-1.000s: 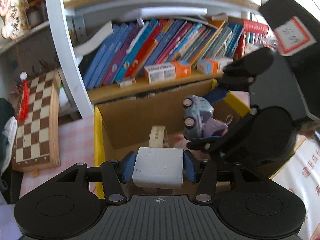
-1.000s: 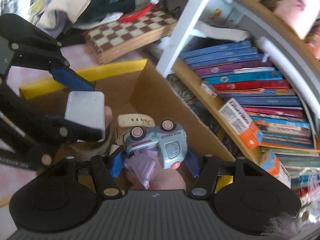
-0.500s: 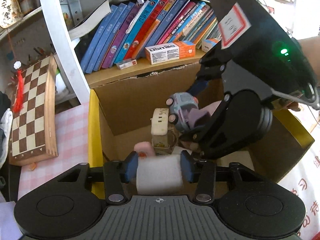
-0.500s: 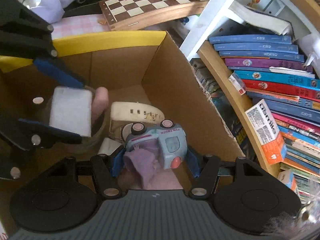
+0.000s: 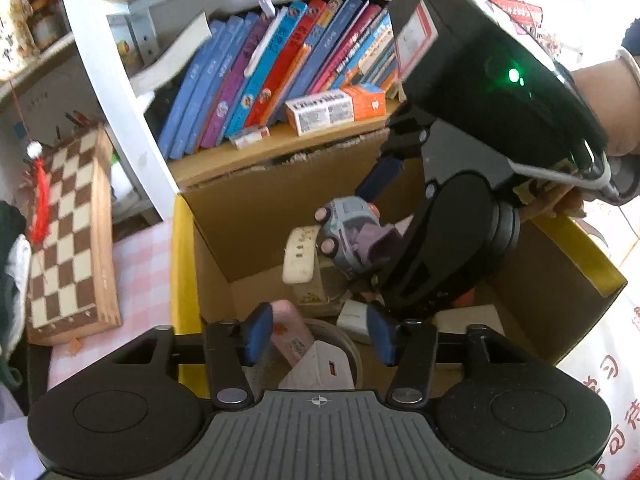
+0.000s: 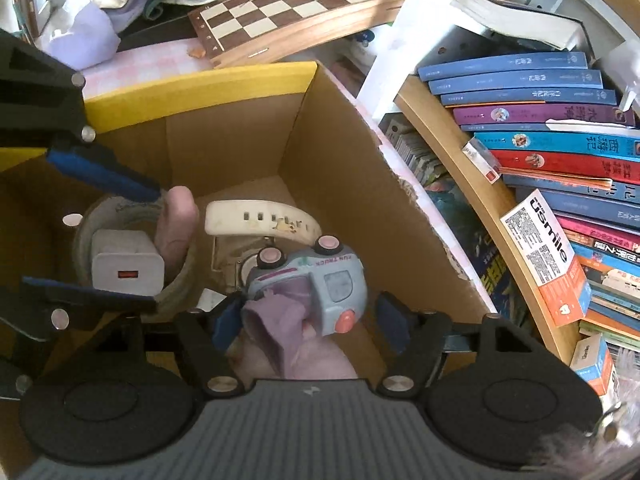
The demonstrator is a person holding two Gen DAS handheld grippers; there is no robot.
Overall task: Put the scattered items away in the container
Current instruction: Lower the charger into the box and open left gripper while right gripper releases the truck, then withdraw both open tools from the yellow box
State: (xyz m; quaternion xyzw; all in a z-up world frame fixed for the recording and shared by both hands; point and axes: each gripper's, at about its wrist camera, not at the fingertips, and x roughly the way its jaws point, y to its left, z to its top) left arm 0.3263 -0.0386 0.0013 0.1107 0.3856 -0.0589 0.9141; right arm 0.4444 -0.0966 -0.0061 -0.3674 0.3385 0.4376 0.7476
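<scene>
A cardboard box (image 5: 248,216) with a yellow rim (image 6: 200,84) stands open below both grippers. My left gripper (image 5: 318,334) is open and empty above it. A white charger block (image 5: 320,368) lies under it inside a tape roll (image 6: 176,280), and also shows in the right wrist view (image 6: 128,266). My right gripper (image 6: 308,320) stands open, and a light-blue toy truck (image 6: 316,280) with a purple part lies between its blue pads, low inside the box. The truck also shows in the left wrist view (image 5: 348,232).
The box also holds a white watch strap (image 6: 260,222), a pink piece (image 6: 176,228) and small white items (image 5: 354,318). A bookshelf of books (image 5: 280,68) stands right behind the box. A wooden chessboard (image 5: 68,236) lies on the pink checked cloth to the left.
My left gripper opened and the white charger block dropped into the tape roll in the box. My right gripper sank deeper into the box and its pads spread away from the truck.
</scene>
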